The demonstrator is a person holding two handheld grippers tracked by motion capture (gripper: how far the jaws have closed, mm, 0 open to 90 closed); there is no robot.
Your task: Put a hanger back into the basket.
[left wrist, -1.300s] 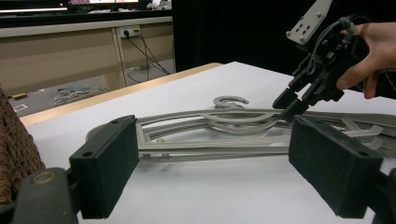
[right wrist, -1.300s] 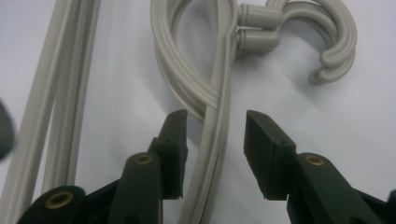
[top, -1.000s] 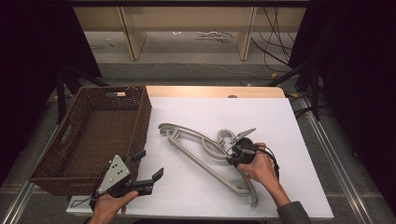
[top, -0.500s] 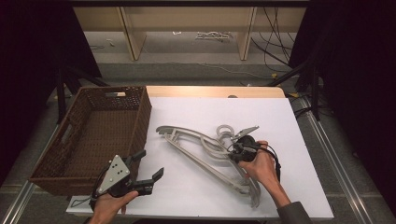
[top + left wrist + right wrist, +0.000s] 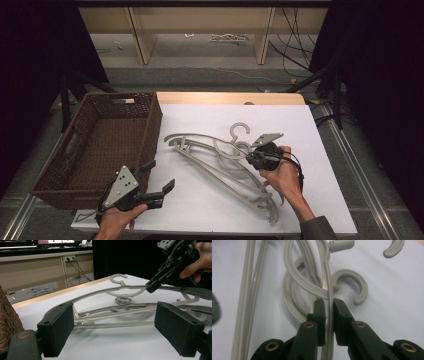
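Observation:
Several grey plastic hangers (image 5: 220, 172) lie tangled on the white table (image 5: 200, 215). My right gripper (image 5: 250, 158) is shut on a thin bar of the top hanger (image 5: 327, 277), just below its hook; in the right gripper view the jaws (image 5: 329, 306) pinch that bar. The left gripper view shows that hanger (image 5: 100, 293) lifted at its hook end by the right gripper (image 5: 150, 287). My left gripper (image 5: 160, 175) stands open near the table's front left, holding nothing. Its pads (image 5: 58, 331) frame the pile from a short way off.
A brown wicker basket (image 5: 152, 130) stands at the table's left, next to the left gripper. Wooden shelving (image 5: 200, 30) and cables lie beyond the far edge. White table surface stretches to the right of the hangers.
The right gripper has moved slightly back and up with the top hanger, so its hook end now stands raised off the pile. The left gripper has stayed put.

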